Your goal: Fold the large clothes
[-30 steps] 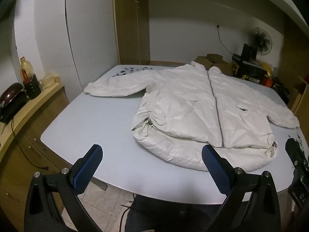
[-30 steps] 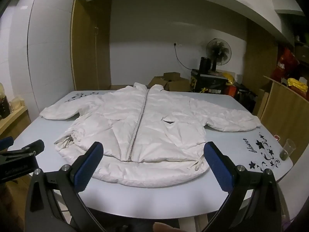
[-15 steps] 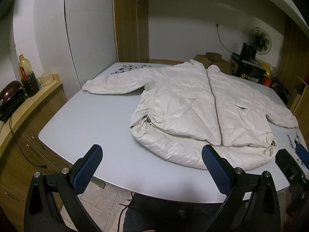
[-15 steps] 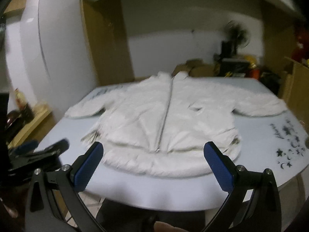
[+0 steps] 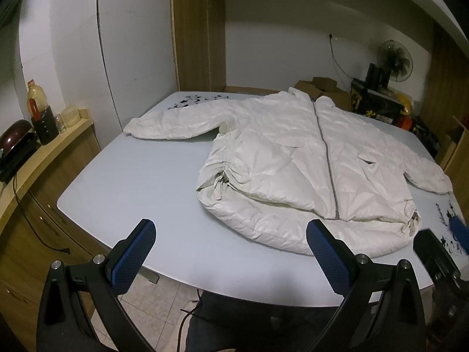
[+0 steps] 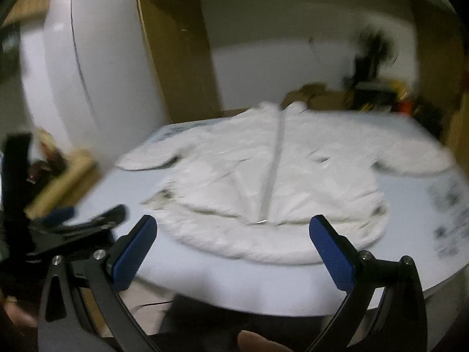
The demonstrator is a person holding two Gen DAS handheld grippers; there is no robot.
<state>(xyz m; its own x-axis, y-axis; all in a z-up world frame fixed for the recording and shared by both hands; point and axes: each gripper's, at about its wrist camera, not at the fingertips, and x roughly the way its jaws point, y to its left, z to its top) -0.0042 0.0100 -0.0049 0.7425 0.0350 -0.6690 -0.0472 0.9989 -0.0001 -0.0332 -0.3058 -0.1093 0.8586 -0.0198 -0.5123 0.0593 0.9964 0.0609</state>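
White jacket [image 5: 307,161] lying zipper-lengthwise ahead, hem nearest; left gripper [image 5: 228,252] and right gripper [image 6: 231,249] both hovering spread, holding nothing.

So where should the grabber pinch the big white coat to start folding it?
Probably the cuff of the outstretched sleeve on the white jacket. It lies flat, thin and clear of the puffy body, so the open left gripper could come in from the table's left edge, pinch it and carry it across the zipper.

White zipped puffer jacket [image 6: 272,182] lies flat on pale blue table [image 6: 234,281]; right gripper [image 6: 231,245] spread wide, holding nothing; view blurred.
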